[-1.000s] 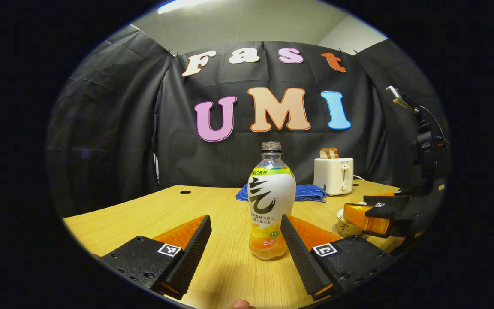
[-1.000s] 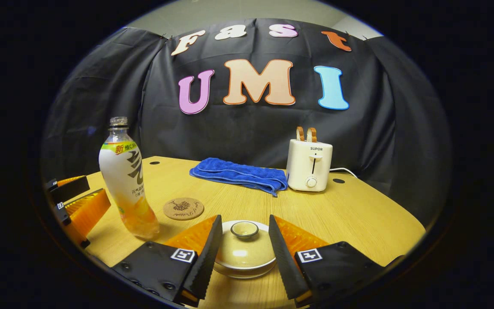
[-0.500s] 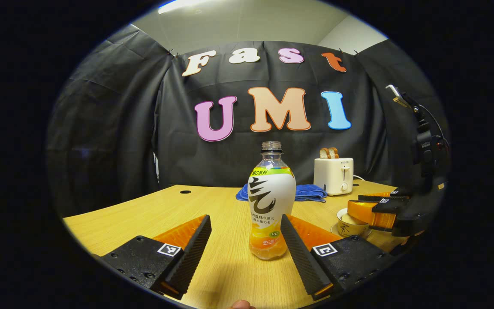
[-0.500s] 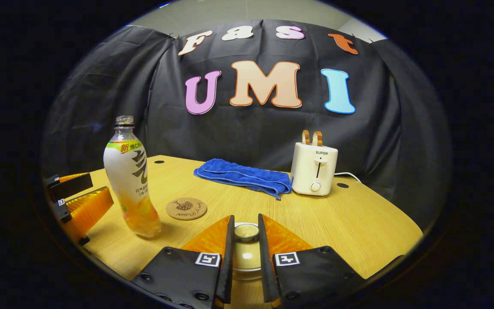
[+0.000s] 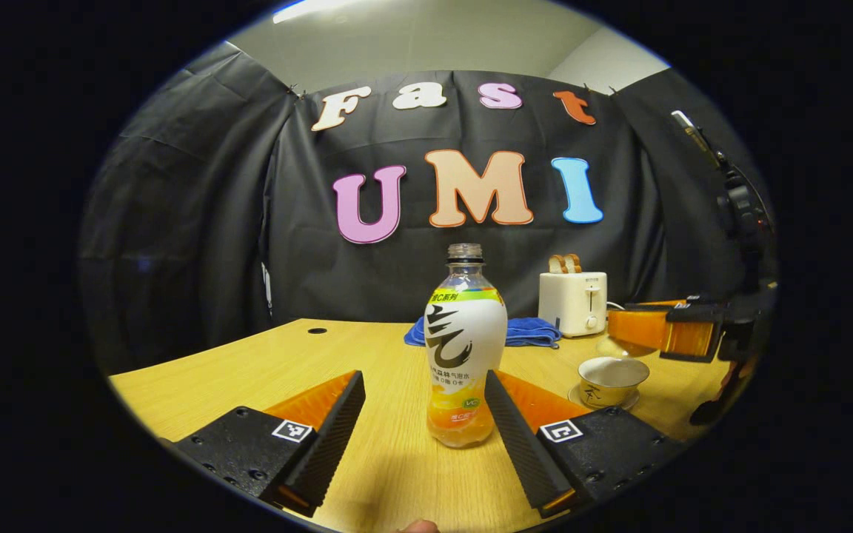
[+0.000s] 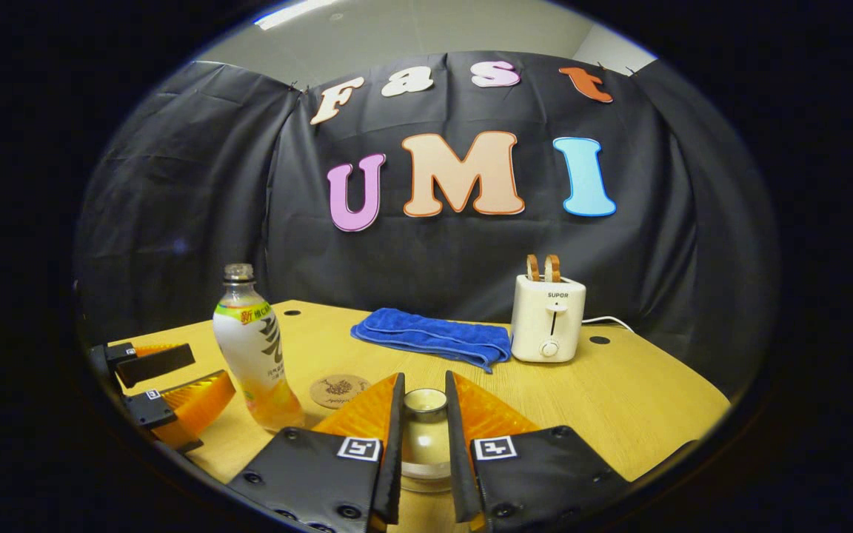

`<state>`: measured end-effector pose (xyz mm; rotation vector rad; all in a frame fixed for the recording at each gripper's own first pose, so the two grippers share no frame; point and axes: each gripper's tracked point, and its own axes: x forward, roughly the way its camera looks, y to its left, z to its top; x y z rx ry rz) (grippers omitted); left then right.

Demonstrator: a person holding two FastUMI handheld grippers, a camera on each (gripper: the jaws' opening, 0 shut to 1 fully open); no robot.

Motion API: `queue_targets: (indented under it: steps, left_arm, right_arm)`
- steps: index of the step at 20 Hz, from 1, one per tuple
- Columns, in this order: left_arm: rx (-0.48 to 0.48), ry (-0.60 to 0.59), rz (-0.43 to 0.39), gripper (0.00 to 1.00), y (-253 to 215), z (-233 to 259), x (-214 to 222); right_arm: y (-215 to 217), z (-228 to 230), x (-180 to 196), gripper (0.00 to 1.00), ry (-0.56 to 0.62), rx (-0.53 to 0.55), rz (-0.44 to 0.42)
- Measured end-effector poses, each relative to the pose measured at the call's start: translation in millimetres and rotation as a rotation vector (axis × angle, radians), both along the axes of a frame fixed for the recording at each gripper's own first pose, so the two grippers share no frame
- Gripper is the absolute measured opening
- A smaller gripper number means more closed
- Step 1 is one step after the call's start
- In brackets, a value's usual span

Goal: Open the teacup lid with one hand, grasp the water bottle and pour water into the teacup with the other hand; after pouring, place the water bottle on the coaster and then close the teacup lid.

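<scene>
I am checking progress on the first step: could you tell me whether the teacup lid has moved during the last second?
Yes. The teacup lid, gripped by the right hand-held gripper, has risen off the teacup, which stays on the table.

1. Teacup lid (image 6: 424,437): in the right gripper view, flanks hidden between the right gripper's (image 6: 424,459) two fingers; lower rim cut off.
2. Blue towel (image 5: 529,332): in the left gripper view, middle hidden behind the water bottle (image 5: 465,355).
3. Teacup (image 5: 611,379): contents too small to tell.
</scene>
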<state>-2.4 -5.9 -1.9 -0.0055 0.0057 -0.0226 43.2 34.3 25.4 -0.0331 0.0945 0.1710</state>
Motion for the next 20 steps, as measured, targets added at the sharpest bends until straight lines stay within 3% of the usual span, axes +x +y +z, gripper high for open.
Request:
queue_targets:
  steps: [11,16,20]
  left_arm:
    - [0.014,0.042,-0.126,0.95,-34,-6,31]
    - [-0.001,0.035,-0.116,0.93,-35,-5,43]
    - [0.003,0.040,-0.096,0.71,-31,-6,46]
  right_arm:
    - [-20,35,-31,0.32,-0.053,0.066,0.021]
    - [-48,49,-44,0.32,-0.092,0.077,-0.014]
    - [-71,48,-48,0.31,-0.089,0.094,-0.047]
